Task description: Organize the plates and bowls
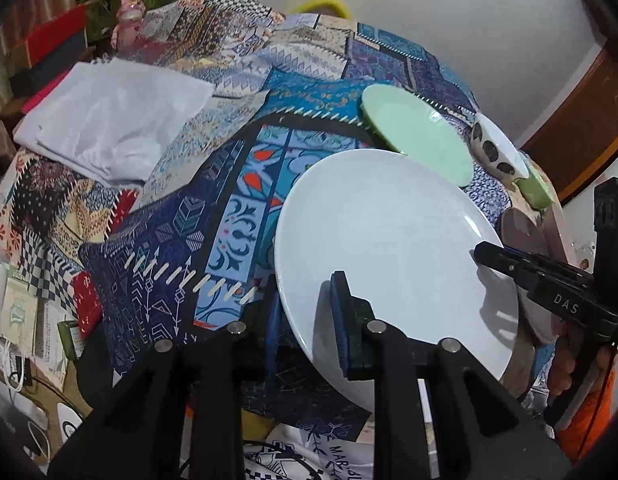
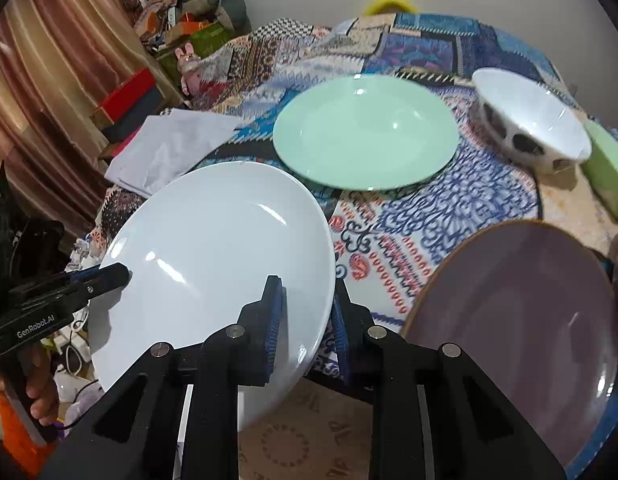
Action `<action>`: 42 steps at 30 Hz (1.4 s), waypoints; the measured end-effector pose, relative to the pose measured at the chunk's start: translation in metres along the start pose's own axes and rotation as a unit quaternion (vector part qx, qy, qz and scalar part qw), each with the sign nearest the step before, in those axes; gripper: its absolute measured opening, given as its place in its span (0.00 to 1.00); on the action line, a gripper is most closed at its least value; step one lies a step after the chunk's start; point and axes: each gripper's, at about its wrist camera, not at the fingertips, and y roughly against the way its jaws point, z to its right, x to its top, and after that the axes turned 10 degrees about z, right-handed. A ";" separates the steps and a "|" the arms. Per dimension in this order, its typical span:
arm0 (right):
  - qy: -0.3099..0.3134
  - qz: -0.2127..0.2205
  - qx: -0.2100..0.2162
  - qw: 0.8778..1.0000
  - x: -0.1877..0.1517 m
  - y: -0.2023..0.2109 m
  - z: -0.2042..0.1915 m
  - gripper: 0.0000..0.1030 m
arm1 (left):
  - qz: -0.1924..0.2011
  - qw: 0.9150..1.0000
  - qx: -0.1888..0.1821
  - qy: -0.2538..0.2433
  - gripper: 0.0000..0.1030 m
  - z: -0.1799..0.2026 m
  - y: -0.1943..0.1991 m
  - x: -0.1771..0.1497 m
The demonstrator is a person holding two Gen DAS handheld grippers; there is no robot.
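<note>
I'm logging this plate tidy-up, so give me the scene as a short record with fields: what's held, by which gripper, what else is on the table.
held item: white plate, tilted, lifted off the cloth
left gripper: shut on the plate's rim
right gripper: shut on the plate's opposite rim
green plate: flat on the patchwork cloth, beyond the white one
spotted bowl: upright, right of the green plate
green bowl: at the far right edge, beside the spotted bowl
brown plate: near right

White plate [image 1: 389, 248] between both tools.
</note>
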 end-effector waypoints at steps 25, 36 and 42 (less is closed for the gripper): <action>-0.040 0.071 -0.042 0.996 -0.007 0.085 0.068 0.21 | 0.029 0.996 -0.048 -0.066 0.23 0.102 0.020 0.016; -0.075 0.077 -0.062 0.992 -0.024 0.107 0.113 0.21 | 0.008 0.993 -0.069 -0.097 0.23 0.158 -0.002 0.011; -0.097 0.073 -0.072 0.990 -0.036 0.113 0.135 0.21 | -0.013 0.991 -0.079 -0.106 0.23 0.182 -0.021 0.005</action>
